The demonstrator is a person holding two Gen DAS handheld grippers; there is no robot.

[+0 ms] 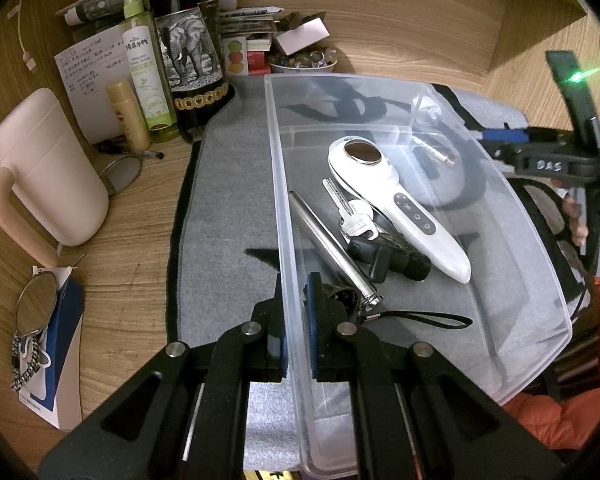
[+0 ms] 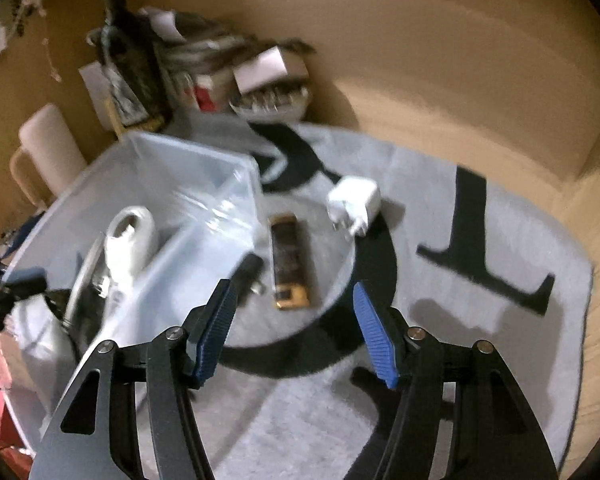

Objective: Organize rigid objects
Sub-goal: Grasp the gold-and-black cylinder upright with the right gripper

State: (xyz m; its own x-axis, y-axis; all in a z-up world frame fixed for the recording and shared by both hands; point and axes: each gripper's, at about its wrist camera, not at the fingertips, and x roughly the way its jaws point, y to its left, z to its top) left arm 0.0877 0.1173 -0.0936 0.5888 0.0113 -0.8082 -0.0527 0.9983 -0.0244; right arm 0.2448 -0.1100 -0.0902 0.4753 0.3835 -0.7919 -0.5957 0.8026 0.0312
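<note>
We see a grey mat [image 2: 440, 208] covering the desk, and on it a clear bin [image 1: 500, 208], the largest of the task's things. The left gripper [image 1: 296, 300] is clenched on the bin's near-left wall, one pad outside and one inside; we judge this grip is there to steady the bin while things go in. That gripper points steeply down along the wall.

In the bin already lie a white wand [image 1: 400, 204], a steel tube [image 1: 332, 244], keys [image 1: 352, 216], and a small black piece [image 1: 388, 262] with a strap [image 1: 420, 316], all gathered toward the near-left side. We judge the sorting to be partly done.

Outside the bin, on the mat just beside its right wall, three things remain: a white plug [image 2: 356, 200] farthest away, a gold bar [image 2: 290, 264] nearer, and a small black cylinder [image 2: 250, 270] touching or nearly touching the wall; blur keeps us from telling which.

The right gripper [image 2: 294, 332] hangs over the mat, tilted down toward those things, its jaws parted about half way and empty. The gold bar lies straight ahead between the fingertips' lines, so we judge it the likely next pick, though not yet reached.
</note>
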